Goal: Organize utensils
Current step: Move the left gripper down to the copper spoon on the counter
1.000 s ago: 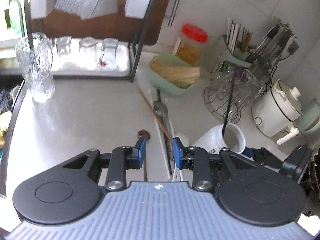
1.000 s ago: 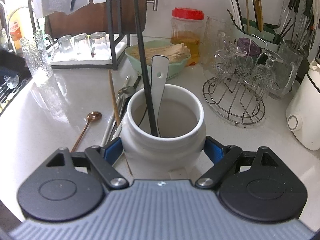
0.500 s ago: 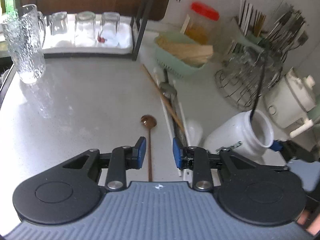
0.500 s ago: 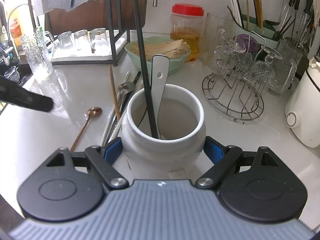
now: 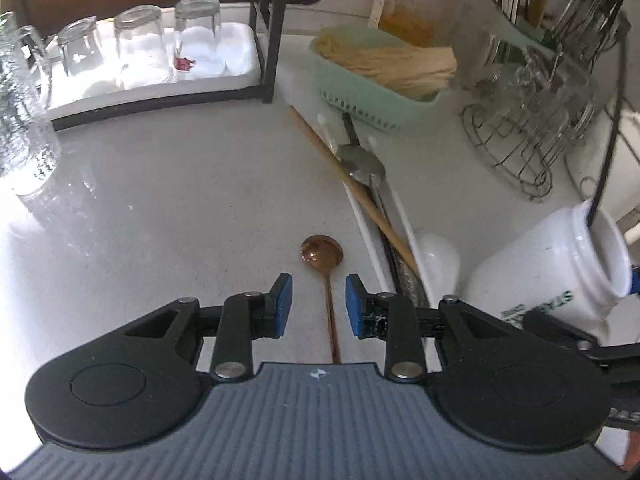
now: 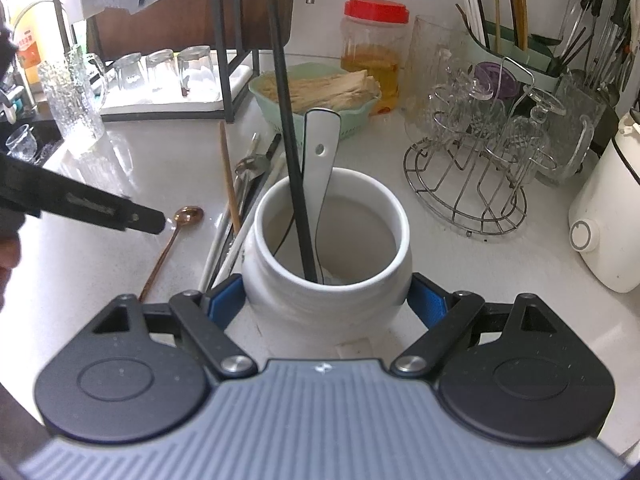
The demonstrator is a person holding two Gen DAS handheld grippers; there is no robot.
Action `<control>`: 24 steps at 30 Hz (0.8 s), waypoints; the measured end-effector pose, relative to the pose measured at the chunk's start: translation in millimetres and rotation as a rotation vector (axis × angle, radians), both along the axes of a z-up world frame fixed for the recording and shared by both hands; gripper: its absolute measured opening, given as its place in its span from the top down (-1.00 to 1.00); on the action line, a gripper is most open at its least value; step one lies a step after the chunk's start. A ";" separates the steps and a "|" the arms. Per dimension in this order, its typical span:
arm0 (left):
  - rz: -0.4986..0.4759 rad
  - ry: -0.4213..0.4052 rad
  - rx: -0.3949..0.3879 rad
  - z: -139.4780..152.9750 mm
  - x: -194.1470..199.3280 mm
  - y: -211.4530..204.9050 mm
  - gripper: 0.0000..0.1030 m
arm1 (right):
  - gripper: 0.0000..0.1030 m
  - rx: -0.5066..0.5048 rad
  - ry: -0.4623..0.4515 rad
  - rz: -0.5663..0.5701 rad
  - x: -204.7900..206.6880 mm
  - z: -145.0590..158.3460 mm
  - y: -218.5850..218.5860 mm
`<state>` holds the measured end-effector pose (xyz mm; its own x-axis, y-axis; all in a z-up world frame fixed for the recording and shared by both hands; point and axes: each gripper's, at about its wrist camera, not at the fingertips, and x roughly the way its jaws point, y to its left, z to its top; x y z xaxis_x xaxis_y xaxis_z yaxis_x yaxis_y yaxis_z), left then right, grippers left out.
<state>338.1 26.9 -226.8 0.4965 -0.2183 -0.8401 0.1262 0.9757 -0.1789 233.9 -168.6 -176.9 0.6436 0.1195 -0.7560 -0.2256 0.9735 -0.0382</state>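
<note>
A copper spoon (image 5: 322, 250) lies on the white counter, bowl pointing away. My left gripper (image 5: 318, 300) is low over it and open; the thin handle runs between the blue pads without touching them. One of its fingers (image 6: 120, 212) shows in the right wrist view beside the spoon (image 6: 188, 216). My right gripper (image 6: 326, 300) is shut on a white ceramic jar (image 6: 328, 280), which holds a black stick (image 6: 288, 140) and a white ceramic spoon (image 6: 320, 152). Right of the copper spoon lie a wooden chopstick (image 5: 348, 180), a metal spoon (image 5: 362, 164), white chopsticks and a white spoon (image 5: 436, 260).
A green basket (image 5: 380, 92) sits behind the loose utensils. At the back left is a tray of upturned glasses (image 5: 140, 52), with a glass mug (image 5: 24, 120) nearer. To the right are a wire rack of glasses (image 6: 472, 184), a white cooker (image 6: 604, 220) and a red-lidded jar (image 6: 376, 48).
My left gripper has come down and forward over the counter, and its open jaws now straddle the copper spoon's handle. The right gripper and the jar have stayed put.
</note>
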 end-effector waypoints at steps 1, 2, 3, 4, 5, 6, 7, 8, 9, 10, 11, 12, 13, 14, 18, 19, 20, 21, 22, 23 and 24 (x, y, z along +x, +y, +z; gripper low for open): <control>-0.005 -0.003 0.004 -2.5 1.8 -1.8 0.35 | -0.74 0.001 0.001 -0.001 -0.1 -0.2 -0.2; -0.007 -0.008 0.008 -5.5 3.7 -3.4 0.35 | -0.74 0.002 0.000 -0.002 -0.5 -0.4 -0.4; -0.010 -0.011 0.012 -9.0 5.1 -5.2 0.35 | -0.73 0.002 0.000 -0.002 -0.8 -0.6 -0.5; -0.010 -0.008 0.019 -13.0 7.1 -7.3 0.35 | -0.73 0.002 0.001 -0.002 -0.5 -0.5 -0.5; -0.006 -0.003 0.027 -16.3 9.3 -9.1 0.35 | -0.73 0.003 0.005 -0.001 -0.1 -0.2 -0.9; 0.000 -0.003 0.035 -19.1 11.4 -11.2 0.35 | -0.73 0.006 0.009 0.001 0.2 0.1 -1.7; 0.006 -0.004 0.046 -20.5 12.6 -12.9 0.35 | -0.73 0.008 0.011 0.003 0.6 0.3 -2.0; 0.012 -0.013 0.059 -21.0 13.5 -14.4 0.35 | -0.73 0.009 0.010 0.006 0.4 0.1 -2.6; 0.020 -0.013 0.065 -21.4 14.7 -14.7 0.35 | -0.73 0.011 0.006 0.007 -0.2 -0.3 -3.0; 0.030 -0.015 0.060 -21.4 15.9 -13.1 0.35 | -0.73 0.011 0.002 0.007 -0.6 -0.3 -3.0; 0.040 -0.015 0.055 -21.7 17.3 -11.9 0.35 | -0.73 0.012 -0.002 0.006 -1.0 -0.6 -2.7; 0.043 -0.015 0.057 -21.4 18.6 -11.7 0.35 | -0.73 0.012 -0.010 0.005 -2.1 -1.2 -2.6; 0.041 -0.012 0.065 -21.2 21.0 -12.3 0.35 | -0.73 0.013 -0.016 0.003 -3.0 -1.7 -2.4; 0.038 -0.009 0.069 -20.9 22.5 -12.7 0.35 | -0.73 0.017 -0.019 0.000 -3.5 -2.0 -2.7; 0.024 -0.007 0.067 -21.9 27.5 -15.5 0.35 | -0.73 0.018 -0.031 0.002 -5.2 -2.4 -2.5; 0.019 -0.010 0.076 -22.0 27.8 -17.0 0.35 | -0.73 0.017 -0.032 0.003 -5.3 -2.4 -2.4; 0.014 -0.012 0.082 -22.2 29.4 -18.6 0.35 | -0.73 0.017 -0.033 0.004 -5.2 -2.2 -2.4; 0.013 -0.013 0.082 -21.8 29.5 -19.5 0.35 | -0.73 0.019 -0.032 0.002 -5.1 -2.0 -2.7; 0.013 -0.013 0.083 -21.6 30.3 -20.0 0.35 | -0.73 0.020 -0.032 0.001 -4.9 -1.9 -2.8; 0.017 -0.011 0.084 -21.6 31.9 -20.8 0.35 | -0.73 0.019 -0.032 0.001 -5.4 -2.0 -2.7; 0.022 -0.009 0.085 -21.5 33.4 -21.1 0.35 | -0.73 0.020 -0.033 0.001 -5.5 -1.9 -2.8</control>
<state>371.5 5.8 -248.4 0.5078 -0.1358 -0.8507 0.1060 0.9898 -0.0947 228.4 -171.5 -178.7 0.6678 0.1345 -0.7321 -0.2253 0.9739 -0.0265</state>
